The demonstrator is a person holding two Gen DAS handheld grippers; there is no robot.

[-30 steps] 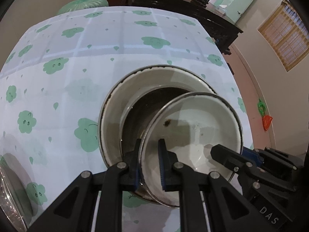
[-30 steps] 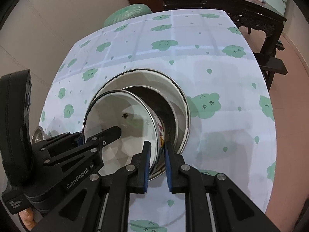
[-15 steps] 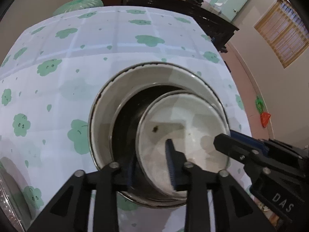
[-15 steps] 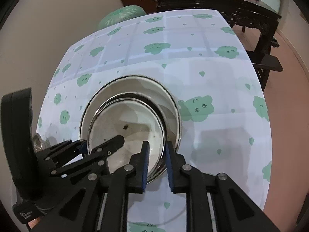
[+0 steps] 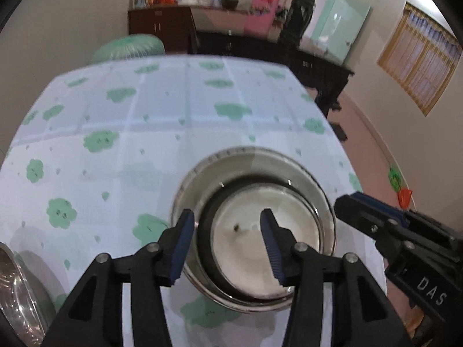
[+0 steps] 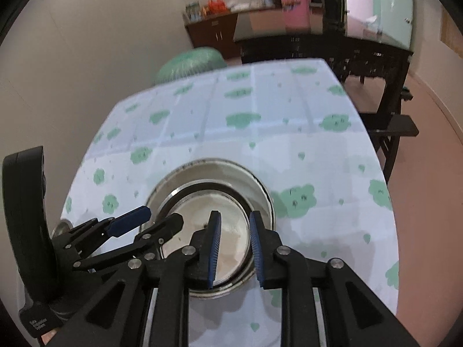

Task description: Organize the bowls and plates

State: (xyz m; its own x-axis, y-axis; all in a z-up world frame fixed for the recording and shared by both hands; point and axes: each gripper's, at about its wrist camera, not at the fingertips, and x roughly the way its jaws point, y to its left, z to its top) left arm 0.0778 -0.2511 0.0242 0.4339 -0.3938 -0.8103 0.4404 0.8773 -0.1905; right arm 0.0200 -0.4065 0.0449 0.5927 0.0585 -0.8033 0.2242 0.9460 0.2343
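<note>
A small white bowl (image 5: 292, 240) sits nested inside a larger white bowl (image 5: 260, 167) on the clouded tablecloth; both show in the right wrist view as the small bowl (image 6: 231, 219) and the large bowl (image 6: 220, 173). My left gripper (image 5: 228, 240) is open, its fingers astride the near rim of the bowls, holding nothing. My right gripper (image 6: 233, 245) is open above the small bowl's near right rim, holding nothing. Each gripper shows in the other's view, the right (image 5: 376, 217) and the left (image 6: 144, 219).
A metal bowl (image 5: 17, 289) sits at the table's near left edge. A green netted food cover (image 5: 130, 47) stands beyond the far edge. Dark wooden furniture (image 6: 361, 55) and a cabinet (image 5: 162, 26) line the back wall. The table edge falls away at right.
Both grippers have opened and let go of the small bowl, which now rests level inside the large bowl. Both grippers have pulled back and up.
</note>
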